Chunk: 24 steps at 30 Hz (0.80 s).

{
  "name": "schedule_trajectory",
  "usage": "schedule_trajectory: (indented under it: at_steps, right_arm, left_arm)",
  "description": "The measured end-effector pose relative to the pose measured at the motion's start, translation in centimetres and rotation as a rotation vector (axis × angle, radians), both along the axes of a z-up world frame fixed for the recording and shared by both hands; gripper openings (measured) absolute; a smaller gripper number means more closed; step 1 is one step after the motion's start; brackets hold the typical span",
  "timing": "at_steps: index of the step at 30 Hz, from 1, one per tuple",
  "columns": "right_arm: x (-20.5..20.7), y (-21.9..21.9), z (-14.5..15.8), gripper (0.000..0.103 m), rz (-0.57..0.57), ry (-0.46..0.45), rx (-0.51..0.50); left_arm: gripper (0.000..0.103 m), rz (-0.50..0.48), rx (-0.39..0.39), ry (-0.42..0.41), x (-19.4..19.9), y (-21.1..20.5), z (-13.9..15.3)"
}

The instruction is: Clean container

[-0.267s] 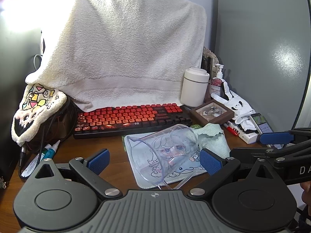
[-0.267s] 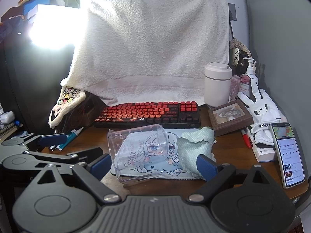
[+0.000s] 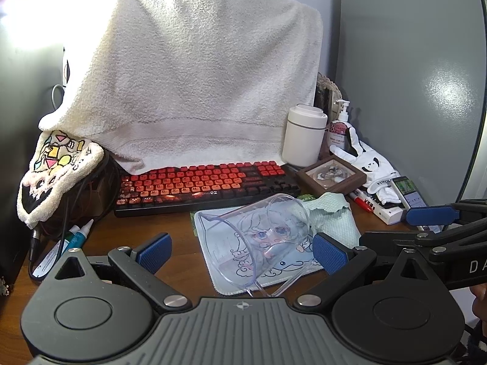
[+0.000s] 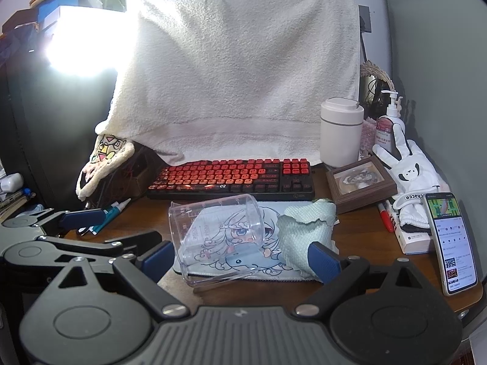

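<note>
Two claws are mine, one in each hand, and I hold both low over the near edge of the wooden desk [image 4: 359, 231], pointing toward the keyboard [image 4: 231, 179]. My left gripper [image 3: 242, 251] is level, its blue pads [image 3: 153, 251] spread wide with nothing between them but air; the clear measuring cup [image 3: 258, 237] lies just ahead in the gap, touched by neither pad. My right gripper [image 4: 240, 258] is level too and spread just as wide, gripping nothing. Its left pad sits close beside the cup's [image 4: 216, 237] rim end and its right pad [image 4: 322, 261] is in front of the green cloth [image 4: 304, 231]; I cannot tell whether it touches the cloth.

From the left wrist view my right claw shows at the right edge [image 3: 432, 216], just beside the left one. From the right wrist view the left claw sits at the left edge [image 4: 82, 216], its arms crossing close to my right claw's left finger.

The cup lies on its side on the cartoon-printed mat [image 4: 274, 267] in front of the keyboard. The crumpled green cloth rests on the mat's right part, just right of the cup's base. A phone [image 4: 453, 243] leans at the desk's right side.
</note>
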State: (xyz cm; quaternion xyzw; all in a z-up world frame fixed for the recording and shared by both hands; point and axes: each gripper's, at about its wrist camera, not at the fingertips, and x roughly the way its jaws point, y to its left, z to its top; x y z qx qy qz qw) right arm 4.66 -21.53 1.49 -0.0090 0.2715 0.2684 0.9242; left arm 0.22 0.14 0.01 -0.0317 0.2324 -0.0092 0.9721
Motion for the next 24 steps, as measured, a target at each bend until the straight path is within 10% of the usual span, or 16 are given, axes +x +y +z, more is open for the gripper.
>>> schedule_trajectory:
  at_steps: [24]
  right_arm:
    - [-0.2, 0.3, -0.2, 0.094, 0.000, 0.000, -0.008]
  left_arm:
    - [0.100, -0.013, -0.013, 0.009, 0.2, 0.3, -0.2]
